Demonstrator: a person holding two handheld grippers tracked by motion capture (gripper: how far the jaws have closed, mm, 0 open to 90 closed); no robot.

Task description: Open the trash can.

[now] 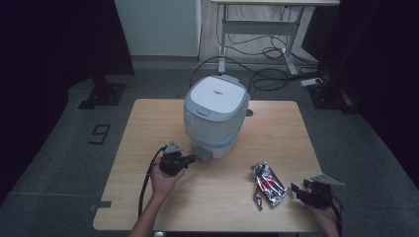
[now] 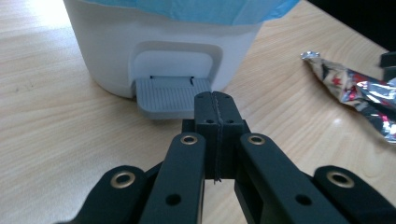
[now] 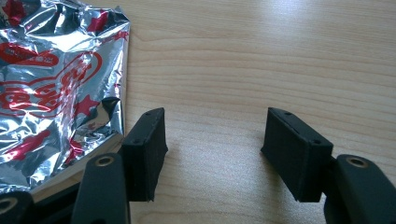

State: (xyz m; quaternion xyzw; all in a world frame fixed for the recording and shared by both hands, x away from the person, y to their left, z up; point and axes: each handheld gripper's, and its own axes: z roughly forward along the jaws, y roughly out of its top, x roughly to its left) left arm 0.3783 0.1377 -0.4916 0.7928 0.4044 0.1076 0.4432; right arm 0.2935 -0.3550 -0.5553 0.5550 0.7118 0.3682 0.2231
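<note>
A white pedal bin (image 1: 215, 114) with a closed lid and a blue liner stands at the table's middle back. Its grey foot pedal (image 2: 170, 95) juts out at the base. My left gripper (image 1: 191, 158) is shut with nothing in it, its tips right at the pedal's near edge (image 2: 215, 100); whether they touch it I cannot tell. A crumpled silver and red foil wrapper (image 1: 267, 184) lies at the front right. My right gripper (image 1: 296, 190) rests open on the table just right of it, the wrapper's edge (image 3: 51, 93) beside its left jaw, nothing between the jaws.
The wooden table (image 1: 148, 123) stands on grey carpet. Behind it are a desk frame (image 1: 257, 29) and loose cables (image 1: 267, 74) on the floor. Bare wood lies left of the bin and between the two hands.
</note>
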